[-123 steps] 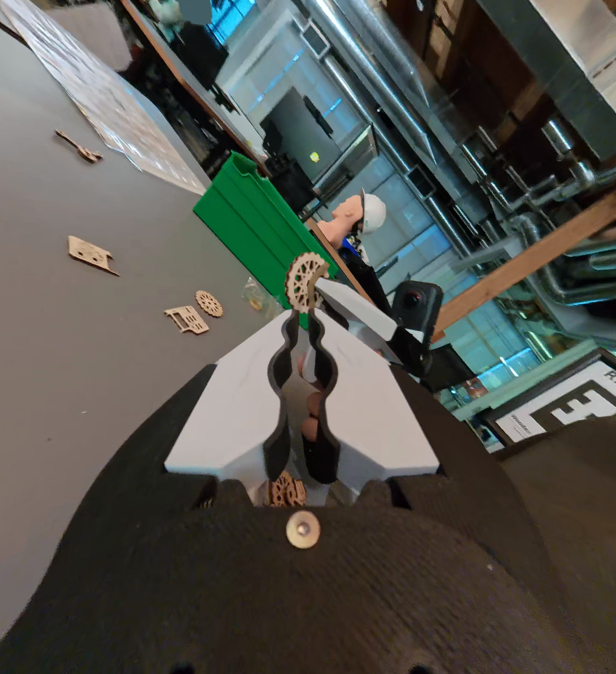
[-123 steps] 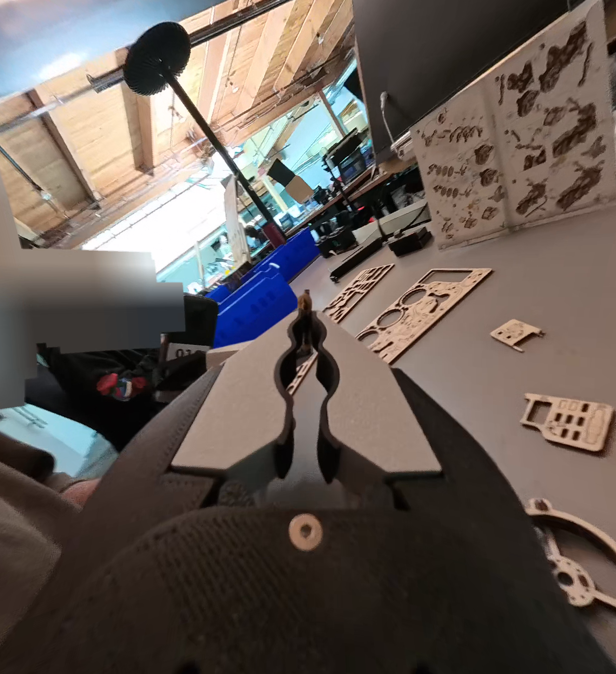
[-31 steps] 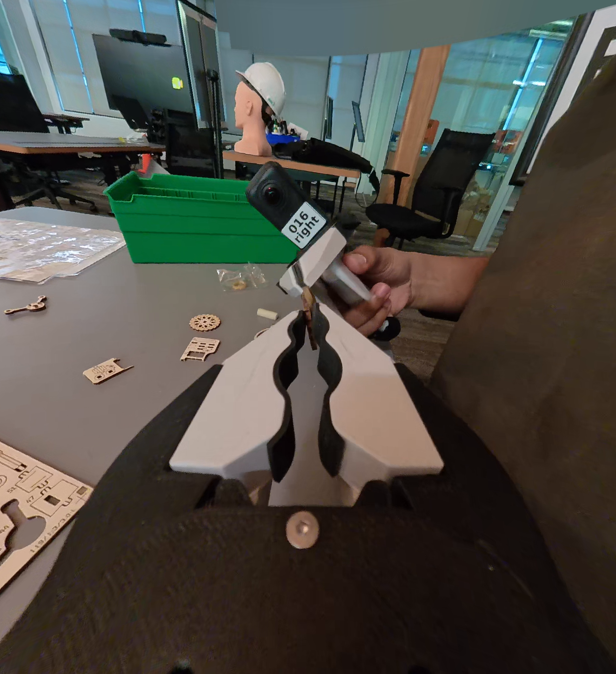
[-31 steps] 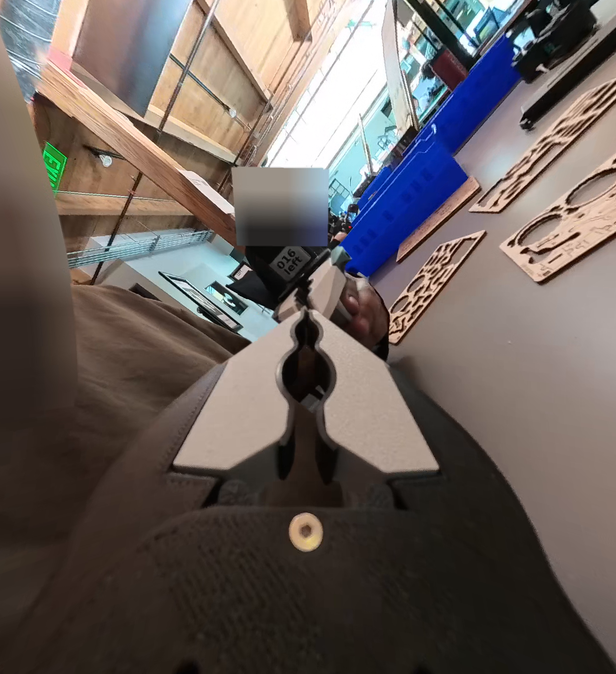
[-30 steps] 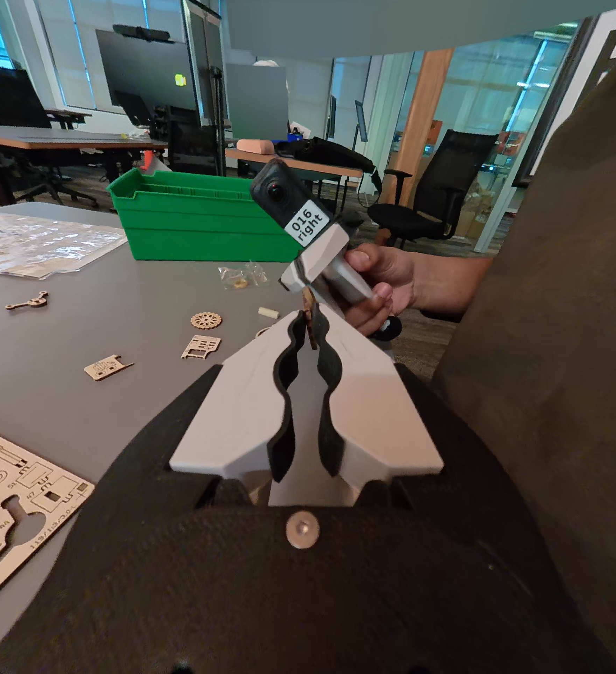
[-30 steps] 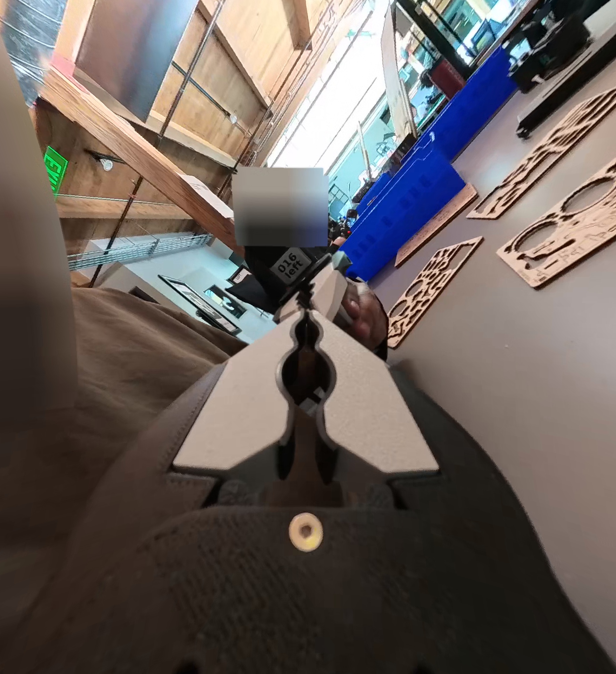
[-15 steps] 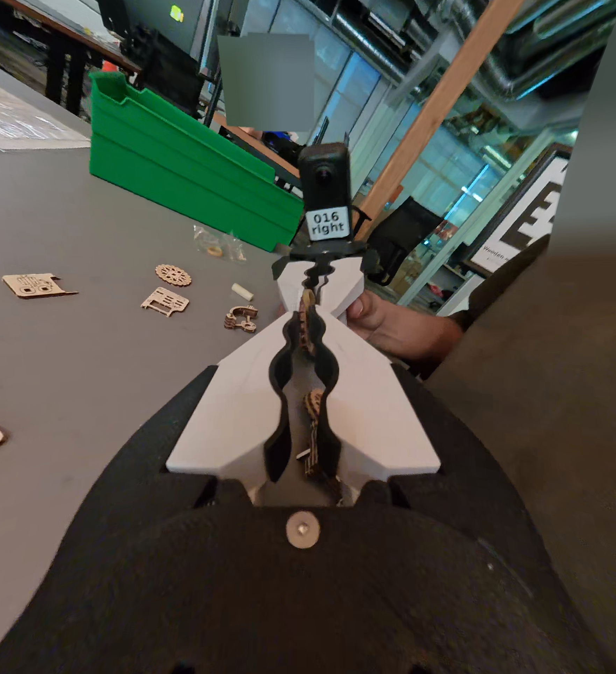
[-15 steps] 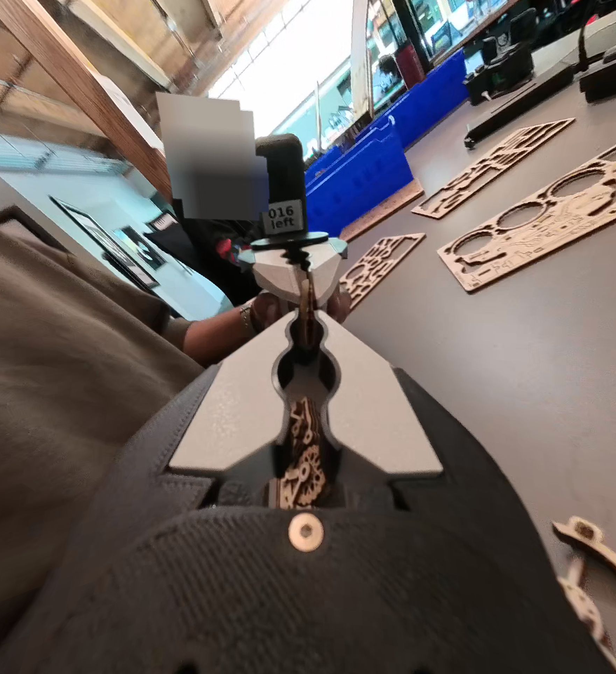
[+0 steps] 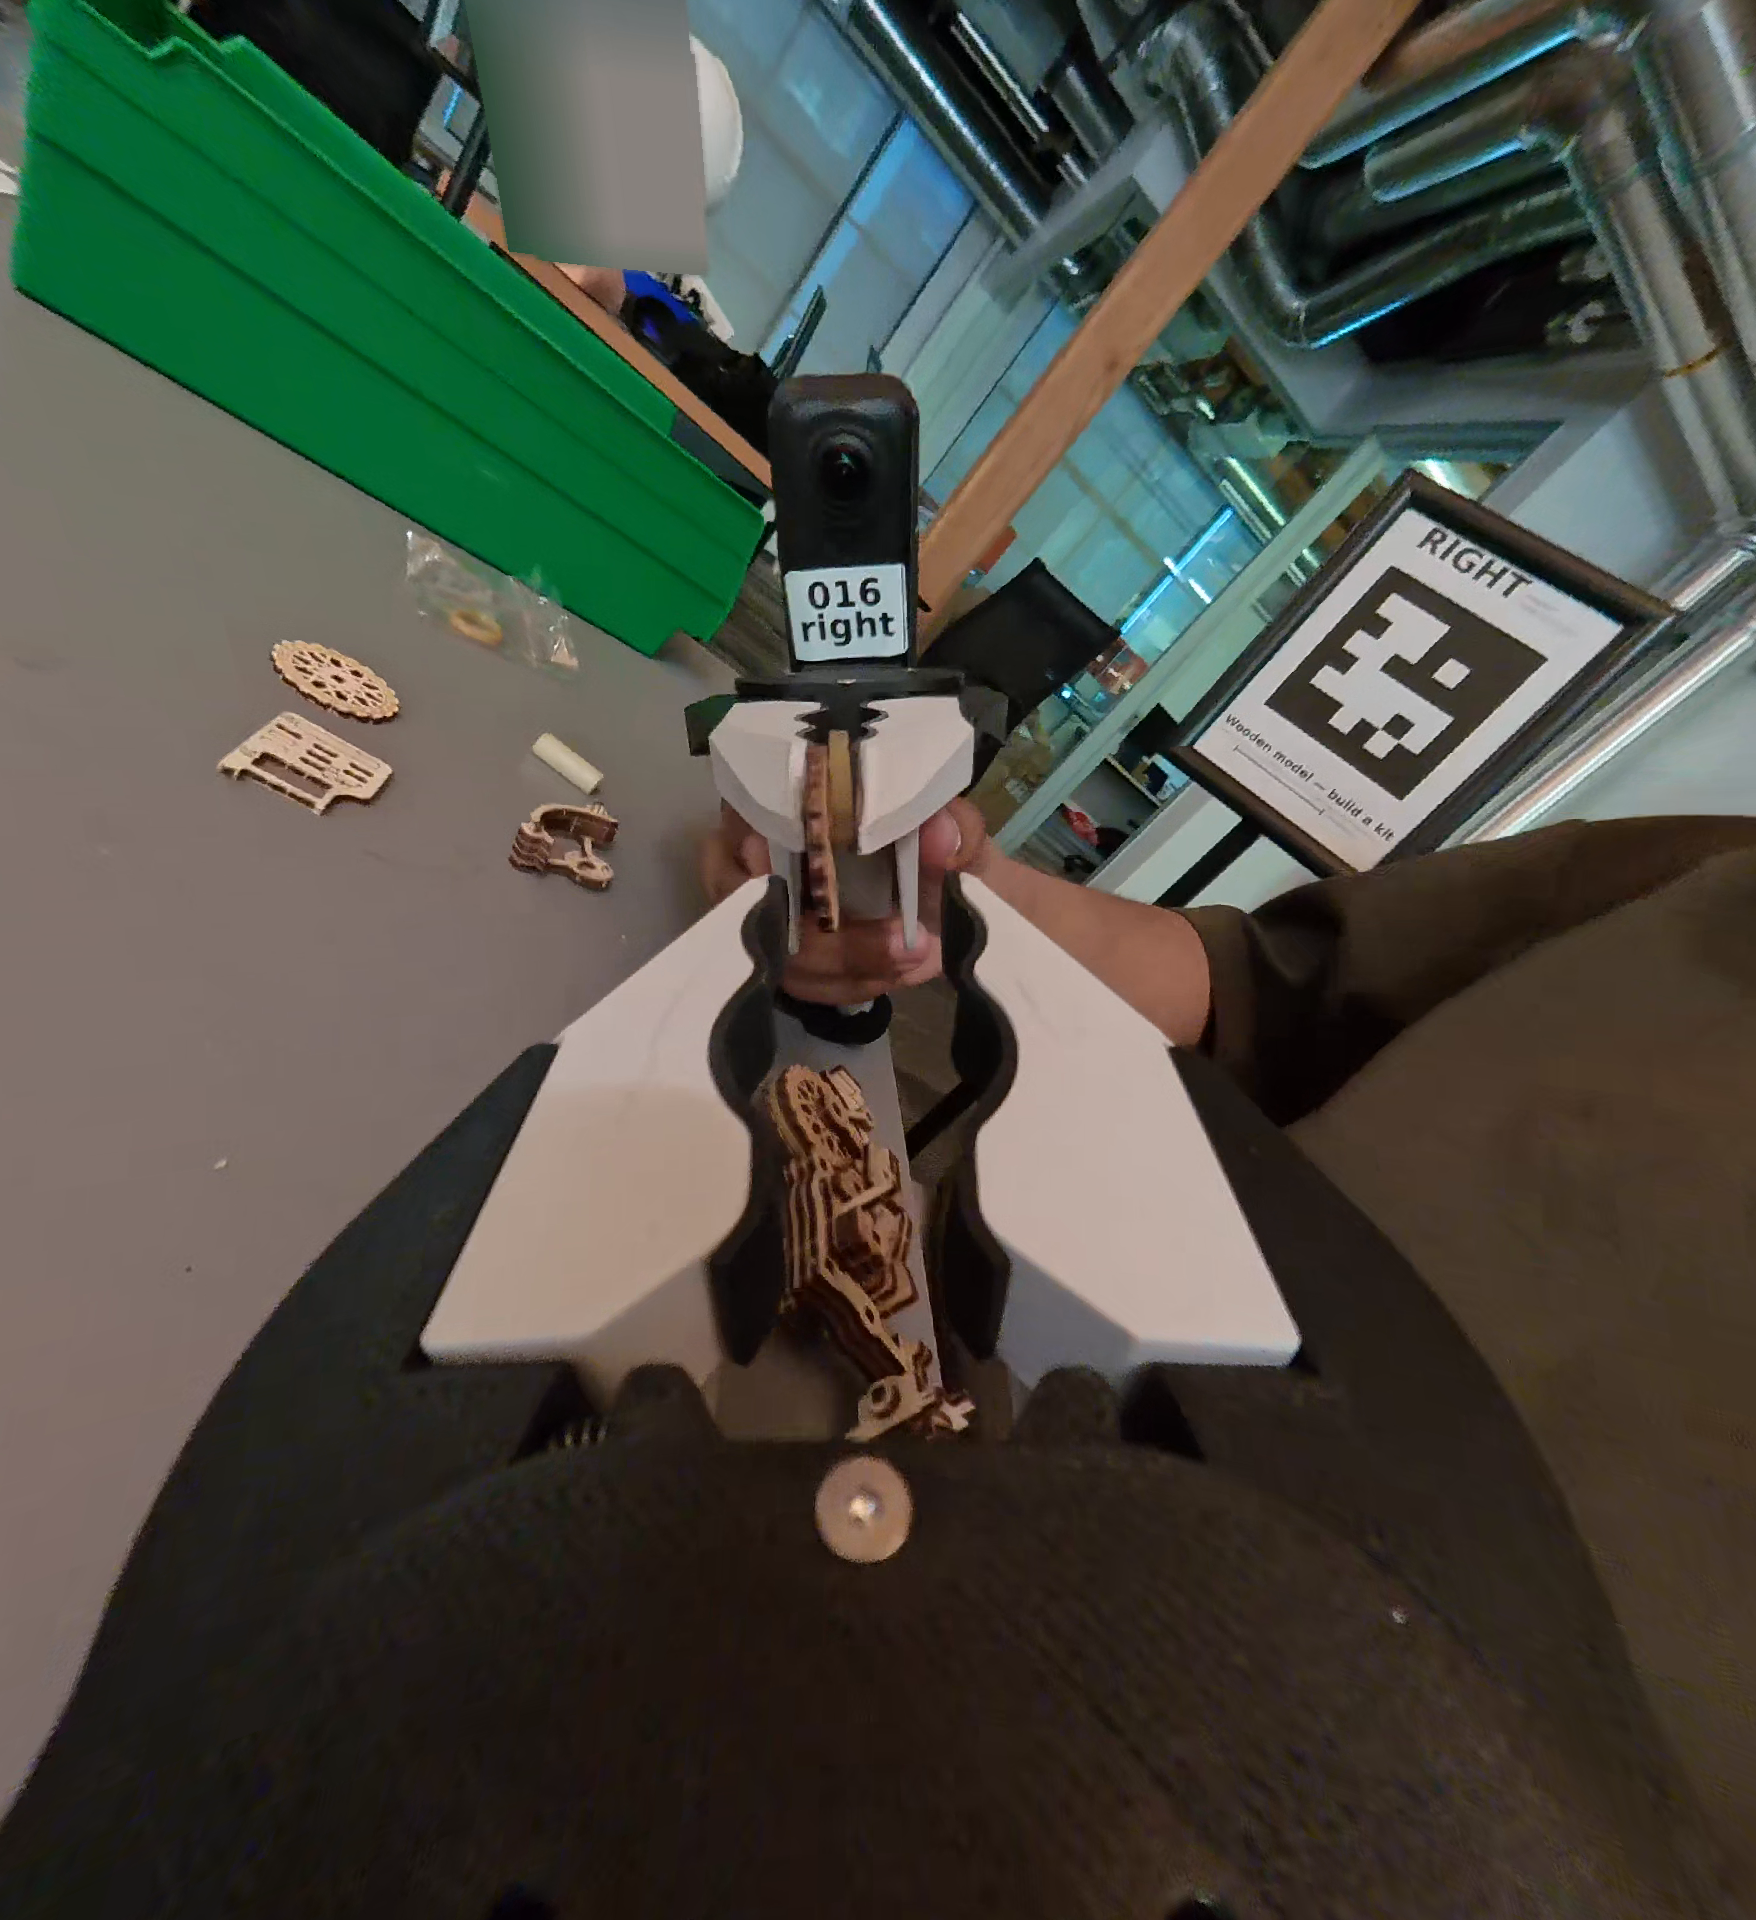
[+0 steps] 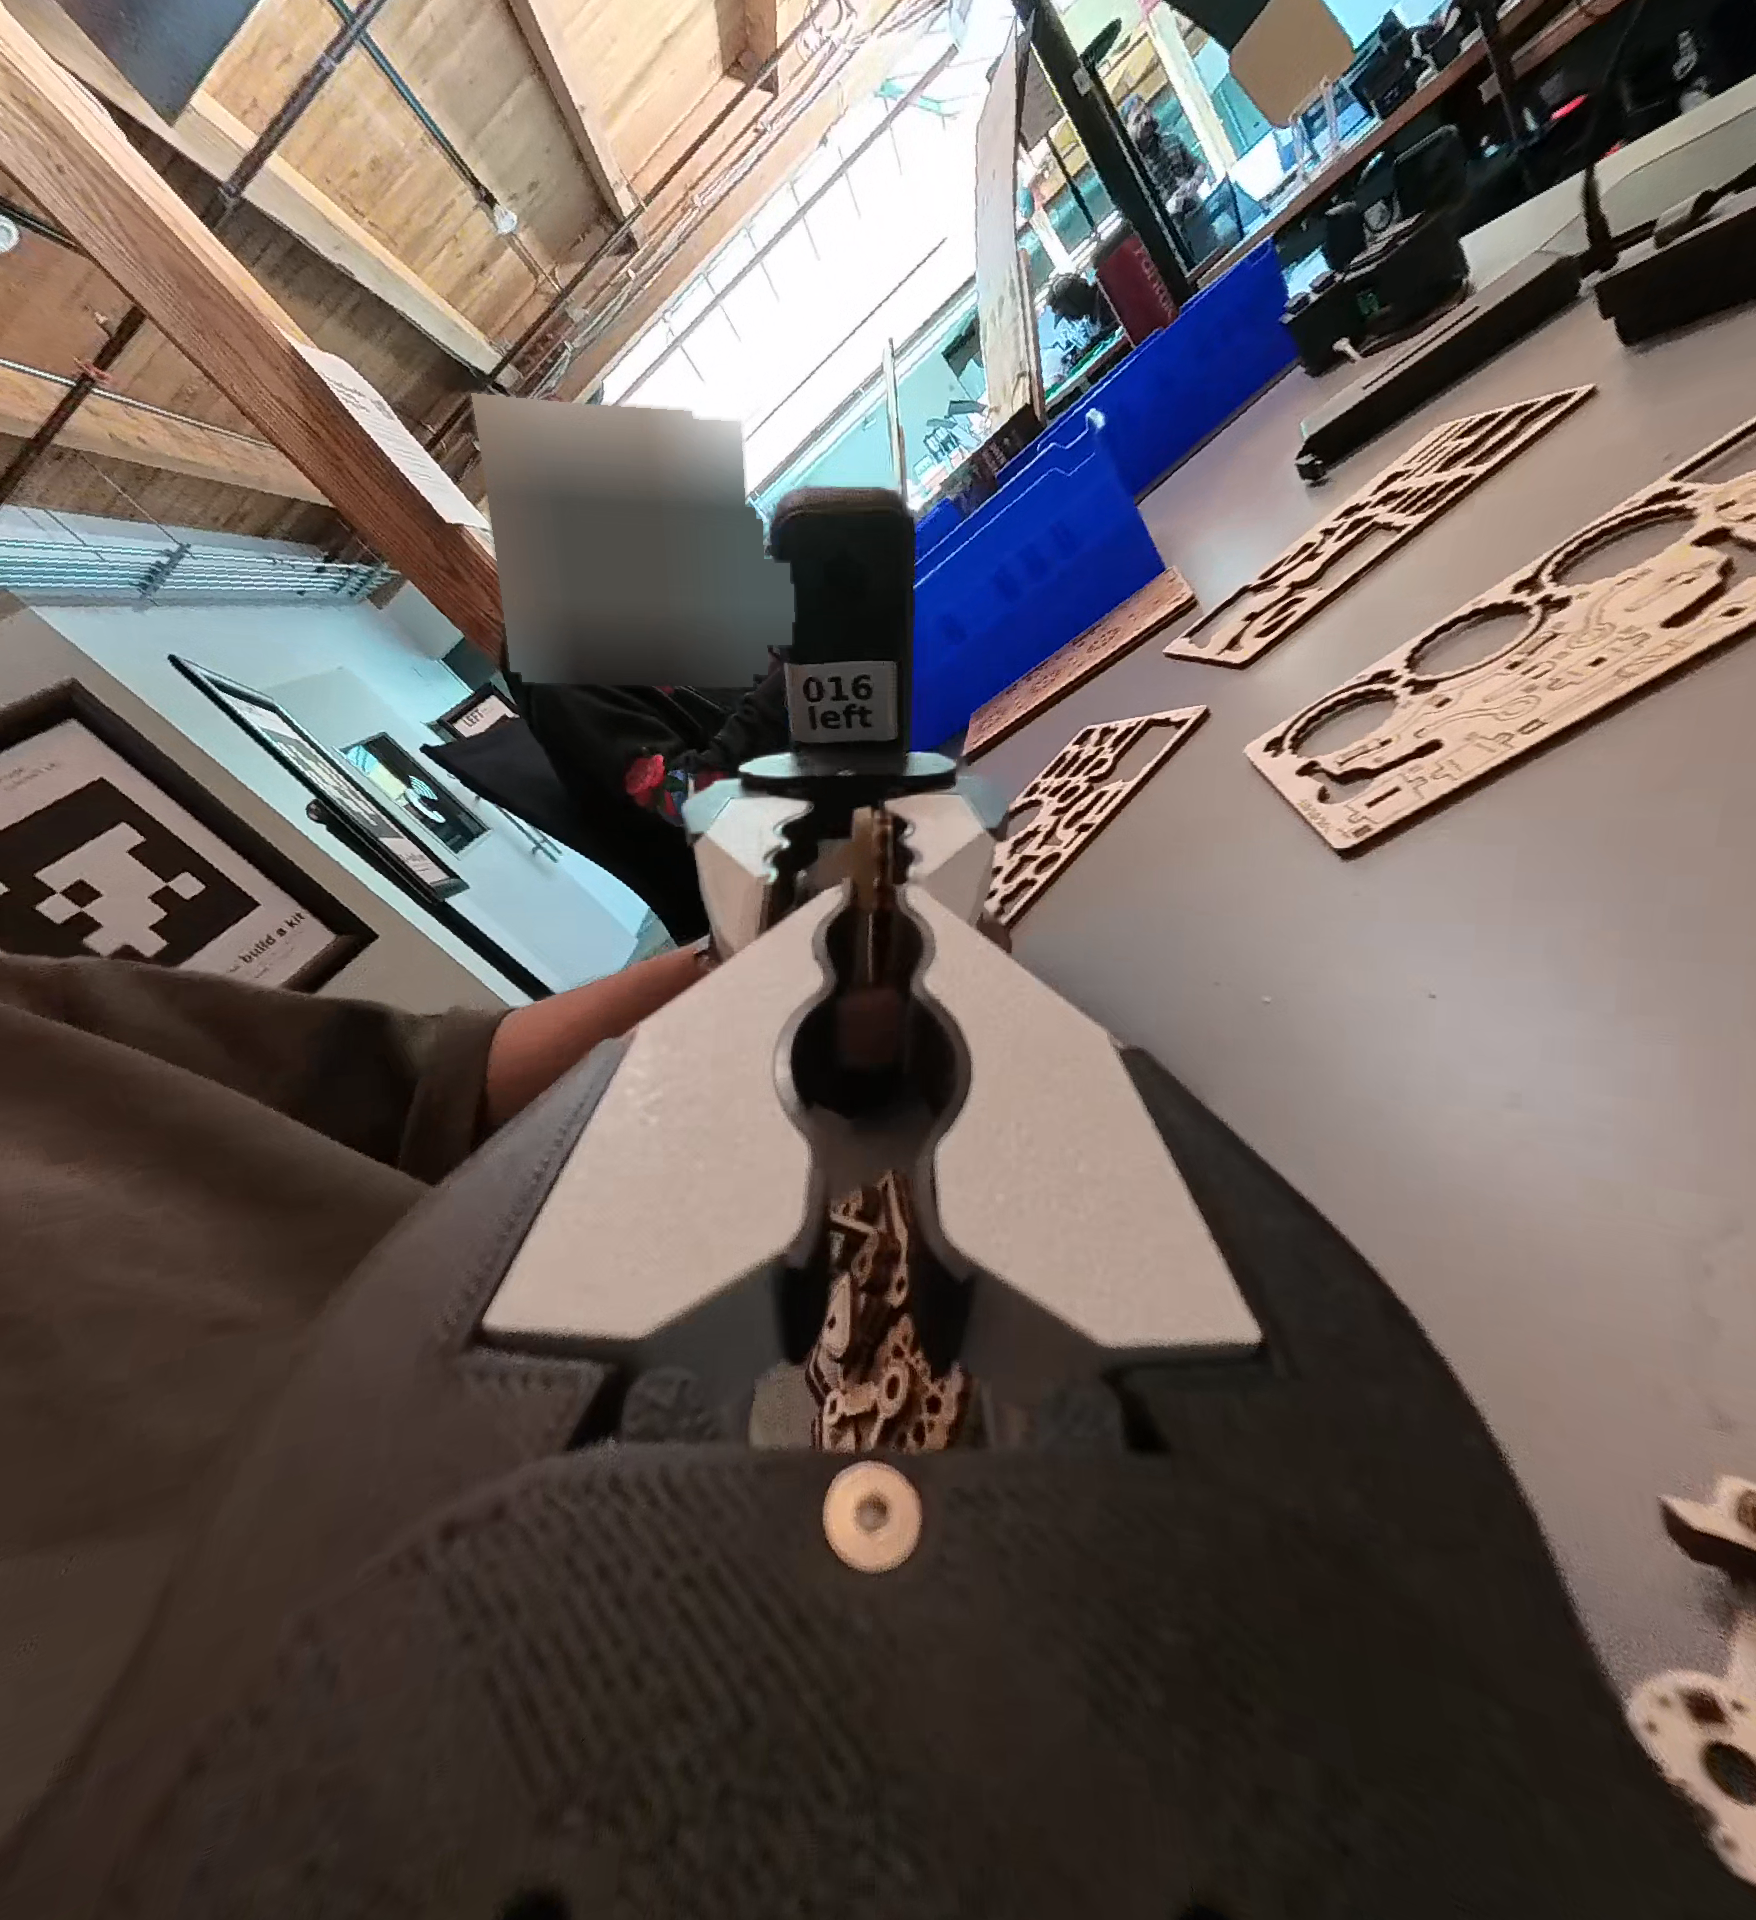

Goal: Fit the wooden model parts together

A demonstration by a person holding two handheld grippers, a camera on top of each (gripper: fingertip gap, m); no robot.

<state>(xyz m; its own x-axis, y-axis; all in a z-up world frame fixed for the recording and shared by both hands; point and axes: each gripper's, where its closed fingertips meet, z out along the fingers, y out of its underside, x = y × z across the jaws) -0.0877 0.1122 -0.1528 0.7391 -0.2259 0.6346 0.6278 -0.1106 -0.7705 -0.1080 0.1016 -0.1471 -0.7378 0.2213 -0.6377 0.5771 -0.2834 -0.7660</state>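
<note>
My left gripper (image 9: 858, 914) is open, its white fingers spread. A layered wooden sub-assembly (image 9: 843, 1226) lies deep between them, leaning on the left pad. My right gripper (image 9: 838, 821) faces it head-on, almost tip to tip, shut on a thin wooden part (image 9: 824, 821) held edge-on. In the right wrist view my right gripper (image 10: 869, 914) is shut on that wooden part (image 10: 884, 1320), which runs along the fingers and pokes out at the tips. The left gripper (image 10: 843, 852) stands just beyond, jaws apart around the wood's end.
On the grey table (image 9: 126, 987) lie a gear (image 9: 334, 681), a flat part (image 9: 302, 764), a small assembly (image 9: 562, 847), a white peg (image 9: 567, 764) and a green bin (image 9: 334, 312). Cut-out wooden sheets (image 10: 1580, 665), blue bins (image 10: 1040, 582) and a loose part (image 10: 1747, 1704) are on the right. Left and right tips are no more than a few centimetres apart.
My left gripper's jaws have opened wider around the wooden sub-assembly. Both grippers have tilted upward and lined up head-on, tips closer together. The right gripper stays shut on its part.
</note>
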